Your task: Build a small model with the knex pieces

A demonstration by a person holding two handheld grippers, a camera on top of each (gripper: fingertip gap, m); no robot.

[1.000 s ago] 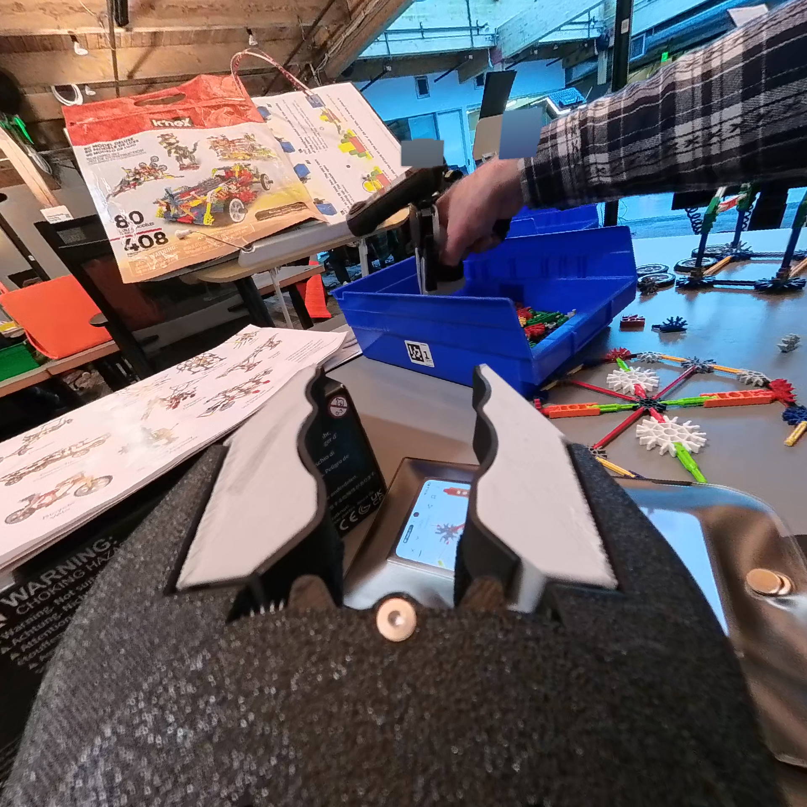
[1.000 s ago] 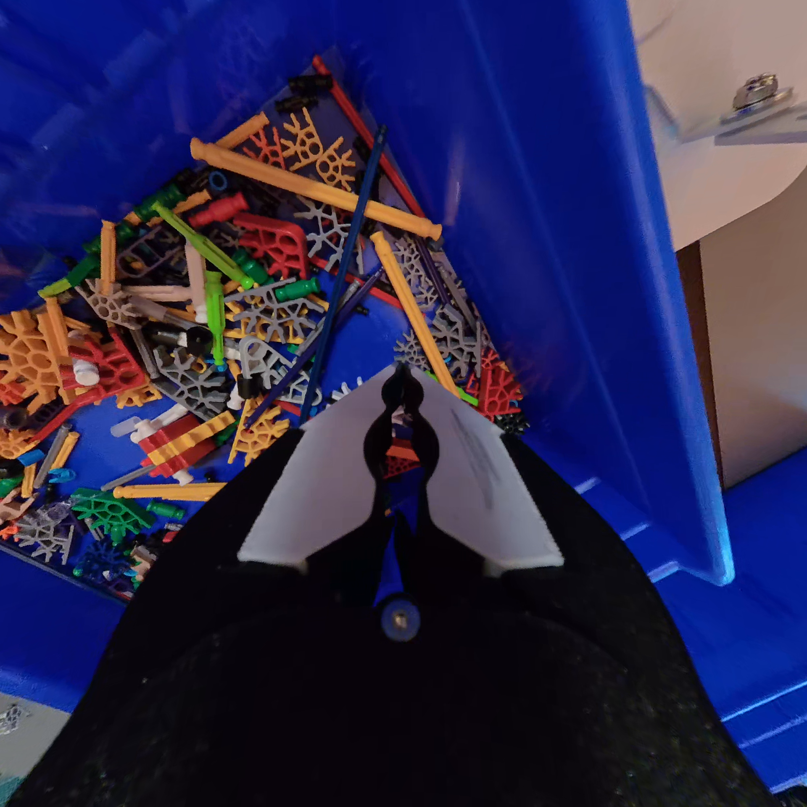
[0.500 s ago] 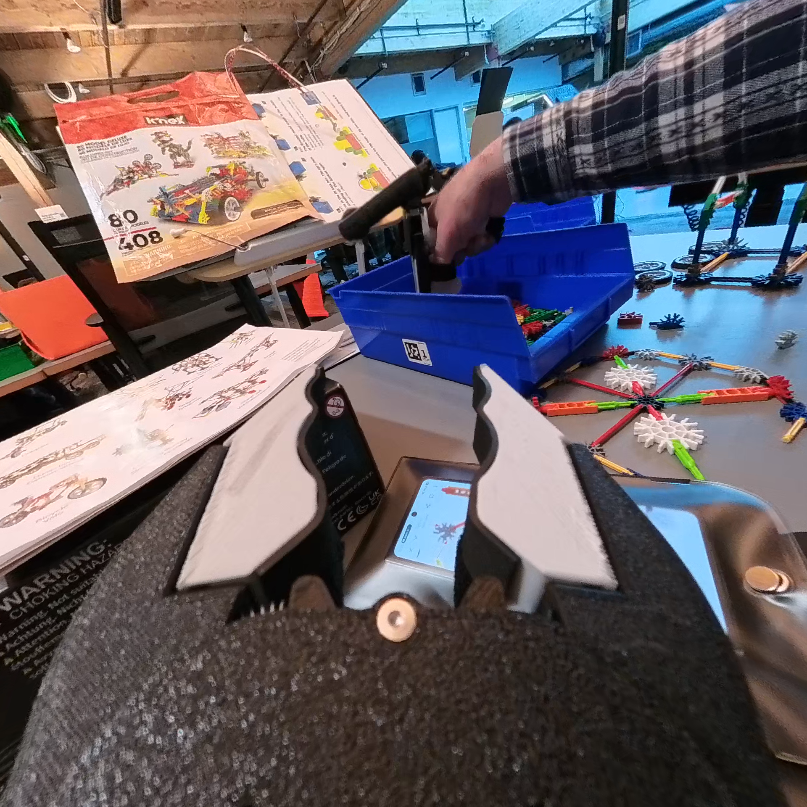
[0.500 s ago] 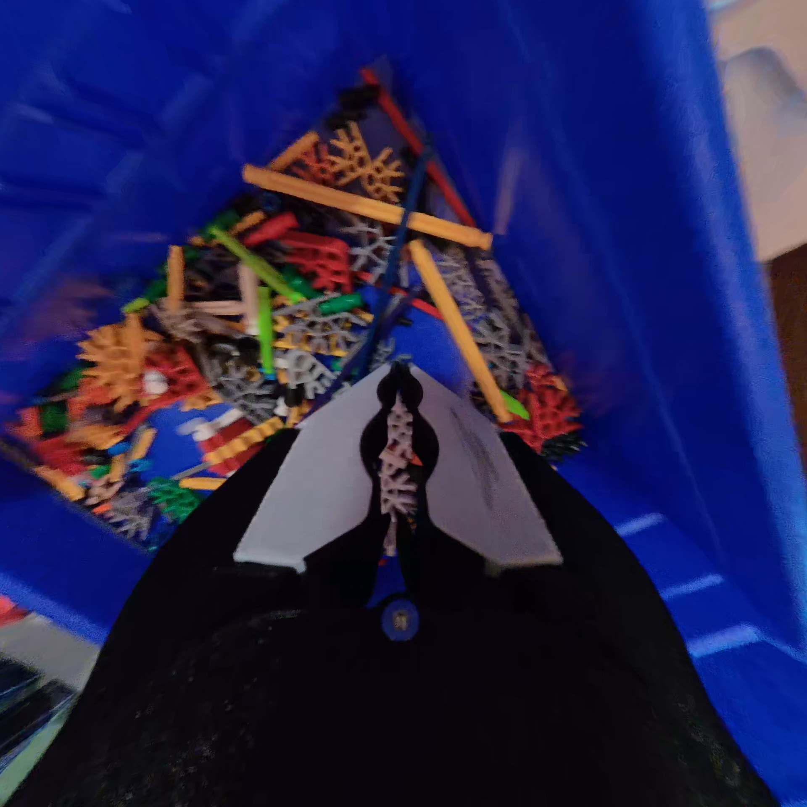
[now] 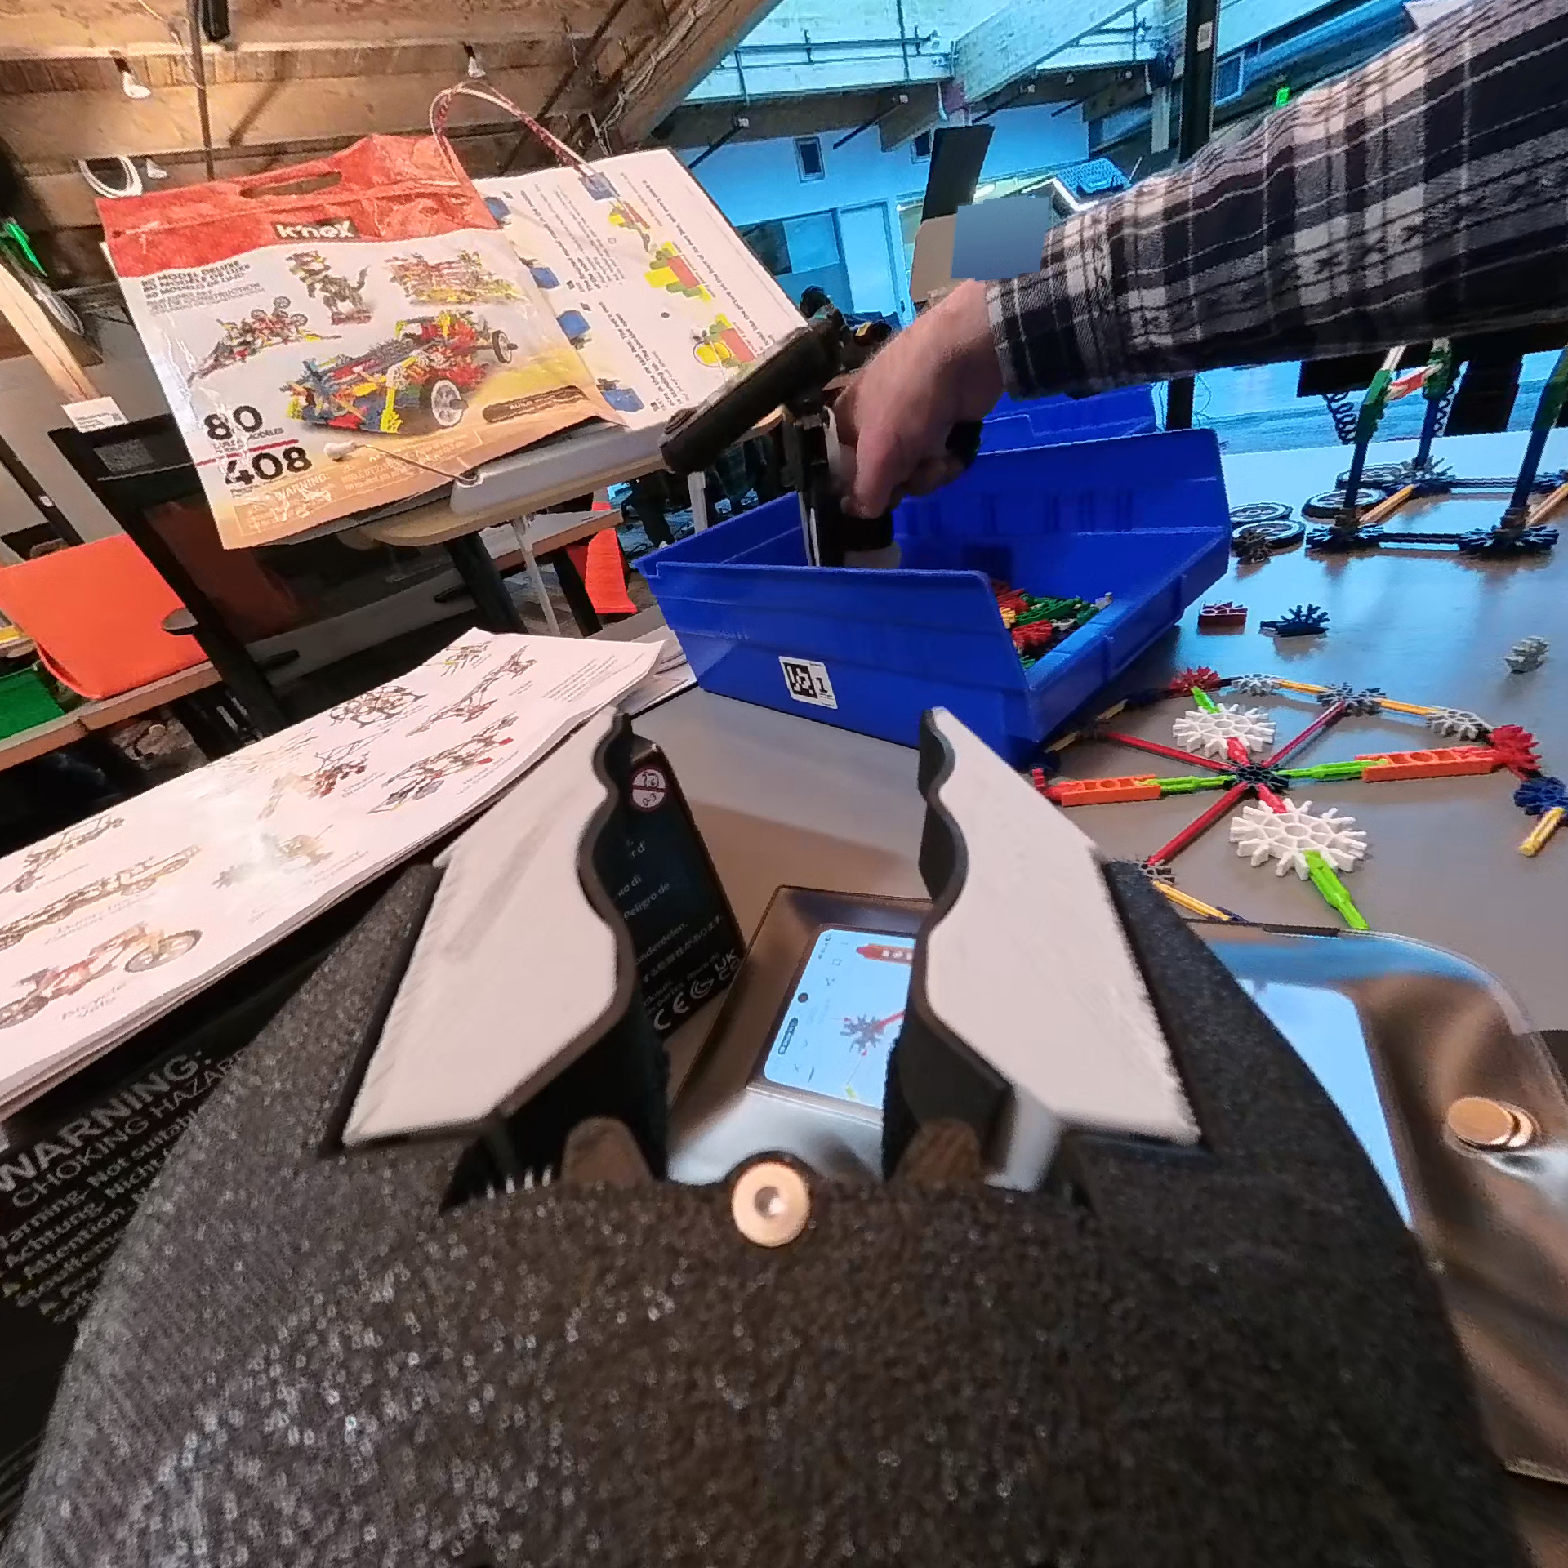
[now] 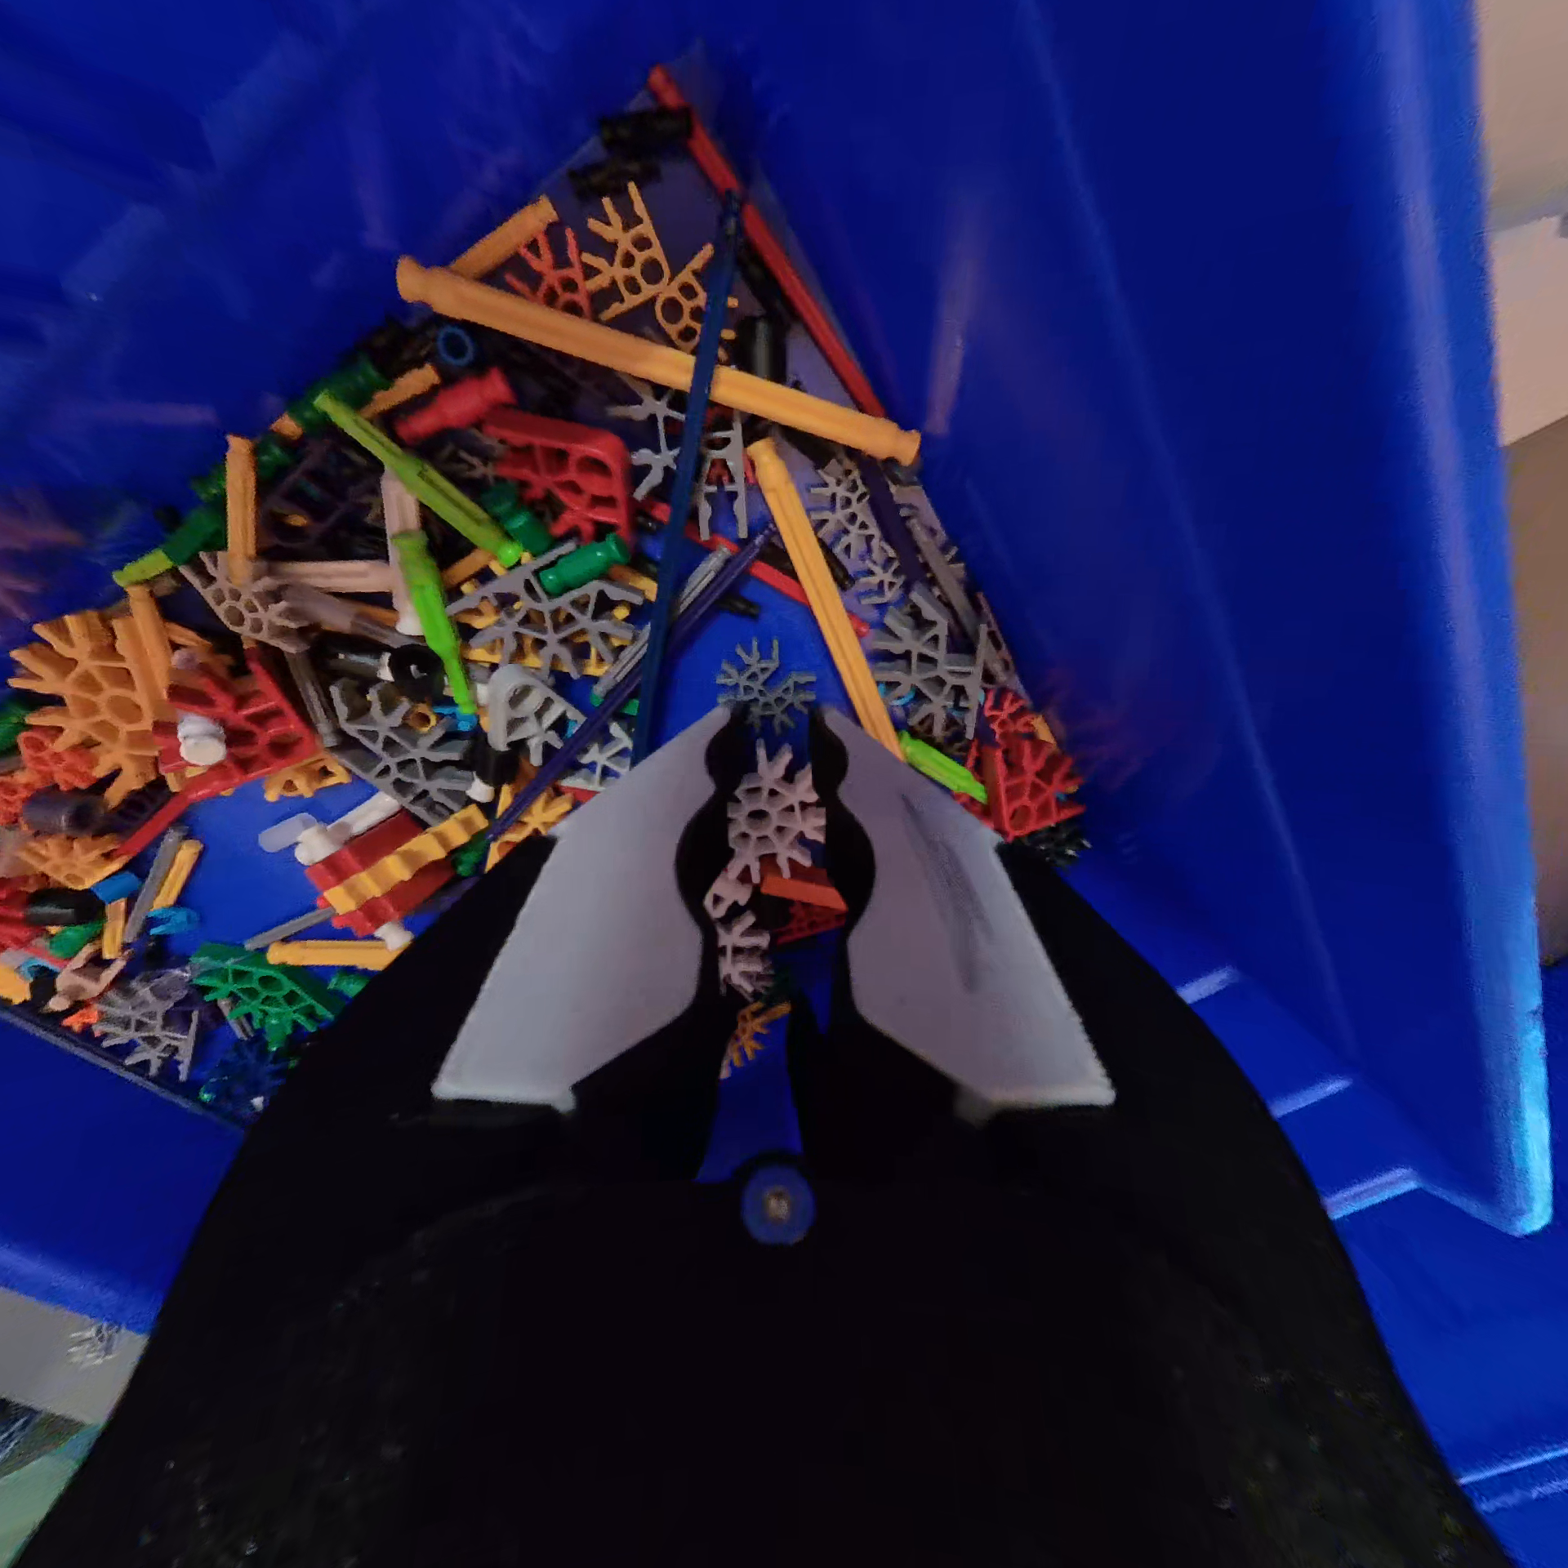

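Inside the blue bin (image 6: 1188,509), the right tool (image 6: 770,721) grips a grey snowflake connector (image 6: 768,689) at its 12 o'clock; the left tool (image 5: 768,747) hangs spread wide above the worktop (image 5: 806,789)

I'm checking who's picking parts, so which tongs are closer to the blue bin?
Right. The right tongs are down inside the blue bin; the left tongs sit open short of it.

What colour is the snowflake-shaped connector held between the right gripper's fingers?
The snowflake connector in the right gripper is white, seen best in the right wrist view.
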